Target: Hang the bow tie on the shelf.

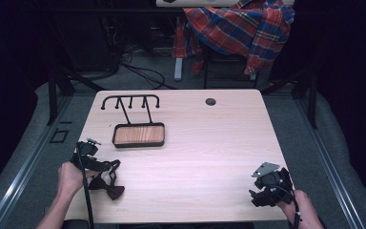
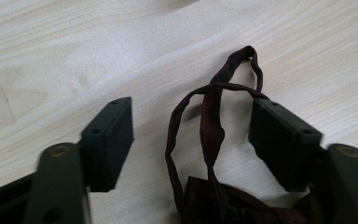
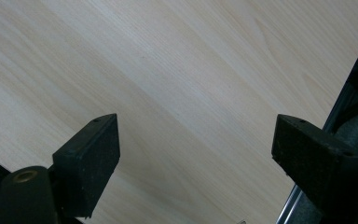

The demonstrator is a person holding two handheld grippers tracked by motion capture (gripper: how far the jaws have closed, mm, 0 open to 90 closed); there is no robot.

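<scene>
Bow tie (image 1: pixel 108 186), dark maroon, lies at the near-left corner of the surface (image 1: pixel 205 152), its strap (image 2: pixel 209 121) looped up between the left gripper's (image 2: pixel 191 128) fingers. Those fingers stand apart around the strap; the right-hand one touches or nearly touches it, the other is clear, no squeeze seen. Right gripper (image 3: pixel 196 154) sits at the near-right corner, fingers wide open over bare wood, holding nothing. Surface: pale wood-grain top with a round cable hole (image 1: pixel 210 101) near the far edge. Black rack (image 1: pixel 138 125) with a wooden tray base stands left of centre, towards the far side. Room: dark; grey floor, cables beyond, plaid shirt (image 1: pixel 240 28) draped over a chair behind.
</scene>
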